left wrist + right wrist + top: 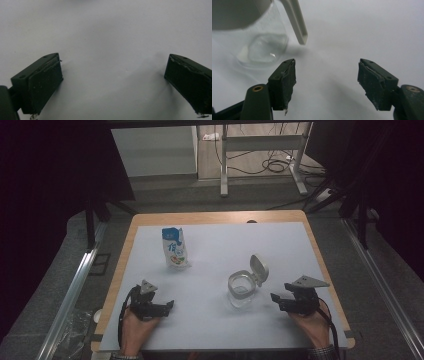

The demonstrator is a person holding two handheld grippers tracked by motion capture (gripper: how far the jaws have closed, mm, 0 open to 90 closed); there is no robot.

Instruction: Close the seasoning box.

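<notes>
On white mat | one jar, one pouch | two grippers — left, right — jaws spread, empty

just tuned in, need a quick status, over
Left claw open, empty. Right claw open, empty, beside the jar. Jar upright, lid flipped open. Pouch stands apart; nothing in the way.

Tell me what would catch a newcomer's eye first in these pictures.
First the clear jar with its lid flipped open, standing on the white mat right of centre, just left of the right tongs. Next the blue-and-white pouch, upright farther back on the left. Both tongs sit open and empty near the front edge, the left tongs over bare mat.
</notes>
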